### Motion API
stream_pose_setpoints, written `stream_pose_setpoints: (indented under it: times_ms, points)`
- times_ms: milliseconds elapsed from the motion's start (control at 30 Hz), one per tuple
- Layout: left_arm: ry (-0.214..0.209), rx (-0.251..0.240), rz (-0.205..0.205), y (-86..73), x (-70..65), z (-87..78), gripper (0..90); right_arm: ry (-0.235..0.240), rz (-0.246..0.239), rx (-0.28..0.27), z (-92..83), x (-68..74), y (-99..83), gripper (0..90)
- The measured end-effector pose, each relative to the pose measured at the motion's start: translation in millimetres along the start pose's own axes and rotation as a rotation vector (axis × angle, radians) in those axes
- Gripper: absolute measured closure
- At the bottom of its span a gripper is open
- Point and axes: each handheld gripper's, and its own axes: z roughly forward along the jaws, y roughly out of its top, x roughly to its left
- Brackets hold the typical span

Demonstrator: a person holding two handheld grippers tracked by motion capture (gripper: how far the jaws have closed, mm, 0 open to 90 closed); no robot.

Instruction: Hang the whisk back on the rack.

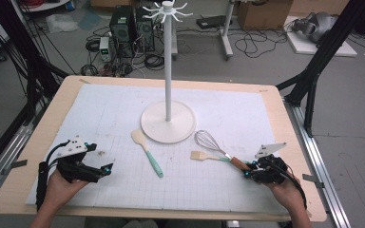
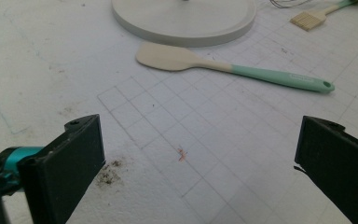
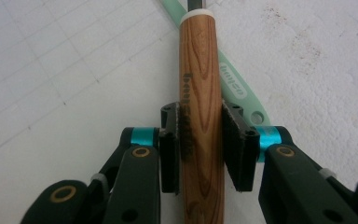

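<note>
The stand (image 1: pixel 168 124) rises well ahead of both grippers. The whisk (image 1: pixel 214 146) lies slanting away from the right gripper (image 3: pixel 200 140), wire head pointing toward the stand; its wooden handle (image 3: pixel 200 93) runs straight between that gripper's jaws, clamped. The left gripper (image 2: pixel 198 154) hangs wide open, empty, far off: the spatula (image 2: pixel 228 67) lies ahead.

Overhead view plus two low gripper views across the mat (image 1: pixel 123 118)
</note>
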Motion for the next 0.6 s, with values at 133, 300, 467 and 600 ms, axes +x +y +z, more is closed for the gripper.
stream_pose_setpoints:
  times_ms: [133, 300, 467, 600]
  points:
    - [0.0, 0.001, 0.003, 0.2, 0.1, -0.7, 1.7, 0.005, 0.004, 0.0, -0.3, -0.7, 0.1, 70.0]
    - [-0.001, 0.001, 0.004, 0.1, 0.1, -0.7, 1.8, 0.003, 0.005, -0.009, -1.2, -0.7, -0.4, 70.1]
    - [0.001, -0.003, 0.003, 0.3, 0.3, -1.0, 1.7, 0.015, 0.021, -0.04, -4.3, -2.1, -1.2, 70.1]
    - [0.001, 0.001, 0.004, 0.3, -0.2, -1.0, 1.7, 0.019, 0.015, -0.05, -5.3, -2.4, -1.8, 70.2]
